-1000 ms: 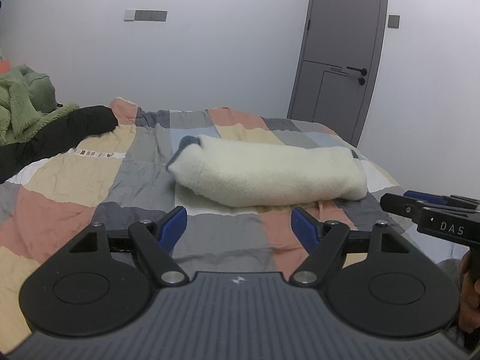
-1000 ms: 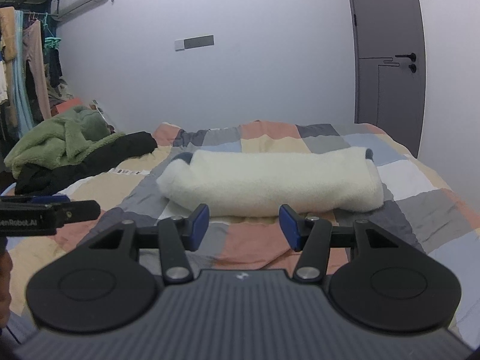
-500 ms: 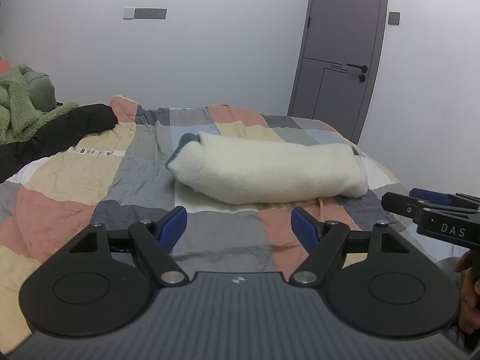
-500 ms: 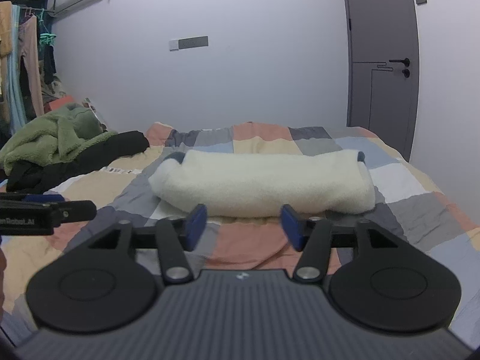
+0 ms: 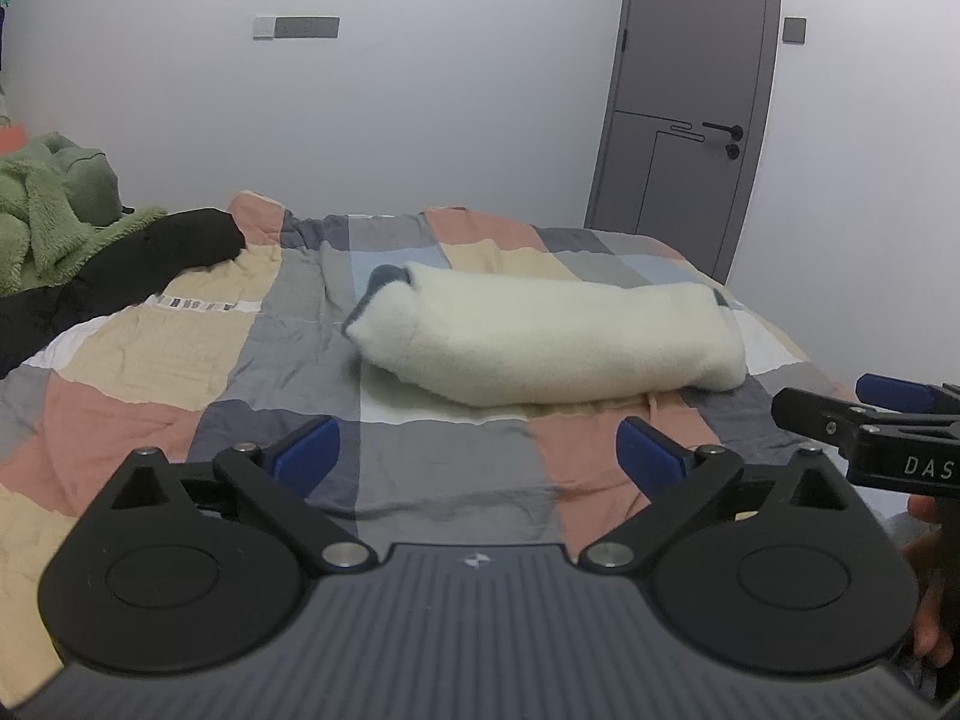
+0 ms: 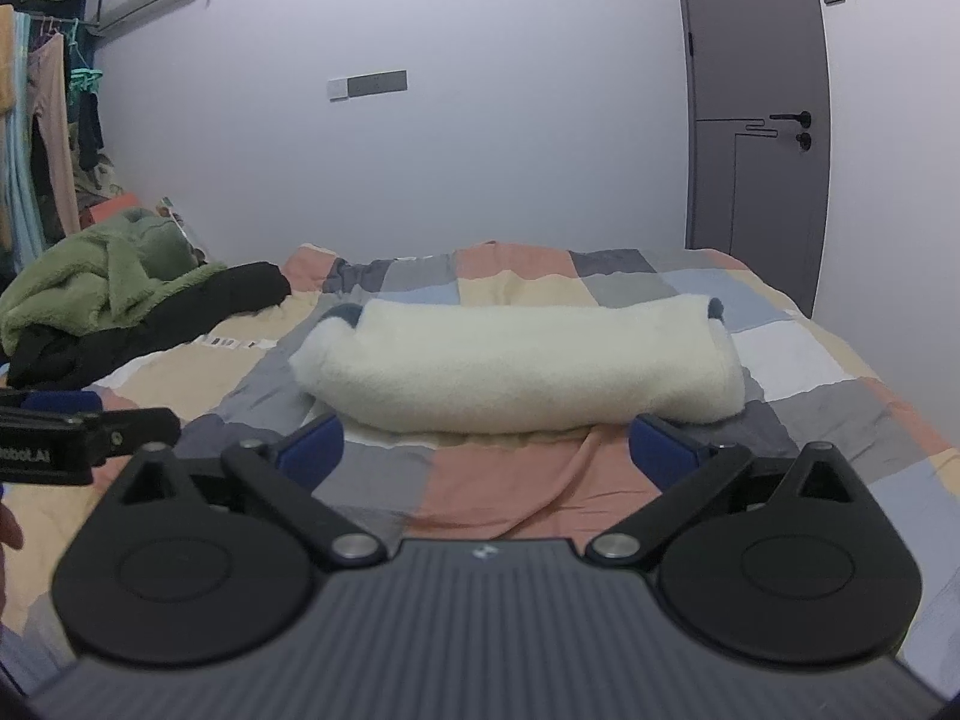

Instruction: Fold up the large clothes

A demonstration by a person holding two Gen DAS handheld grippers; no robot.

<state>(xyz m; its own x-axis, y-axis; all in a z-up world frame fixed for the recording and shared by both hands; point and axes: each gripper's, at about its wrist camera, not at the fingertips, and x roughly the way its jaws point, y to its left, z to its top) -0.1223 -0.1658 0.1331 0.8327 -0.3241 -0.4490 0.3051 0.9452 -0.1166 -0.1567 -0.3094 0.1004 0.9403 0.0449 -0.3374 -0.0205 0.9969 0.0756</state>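
Observation:
A cream fleece garment [image 5: 552, 336] [image 6: 522, 366] lies folded into a long bundle across the middle of the patchwork bedspread [image 5: 180, 372] [image 6: 498, 492], with a grey-blue lining showing at both ends. My left gripper [image 5: 477, 456] hovers short of the bundle, its jaws opening wide with nothing between them. My right gripper [image 6: 487, 447] is also held short of the bundle, jaws opening wide and empty. Each gripper shows at the edge of the other's view, the right gripper [image 5: 870, 420] and the left gripper [image 6: 84, 438].
A green fleece [image 6: 102, 282] and a black garment [image 6: 162, 312] are piled at the bed's left side. Clothes hang on a rack [image 6: 42, 138] at far left. A grey door [image 6: 756, 120] stands behind the bed on the right. A hand [image 5: 930, 576] shows at the right edge.
Both grippers' jaws have spread wider apart. The hands have stayed about where they were, and the folded bundle has not moved.

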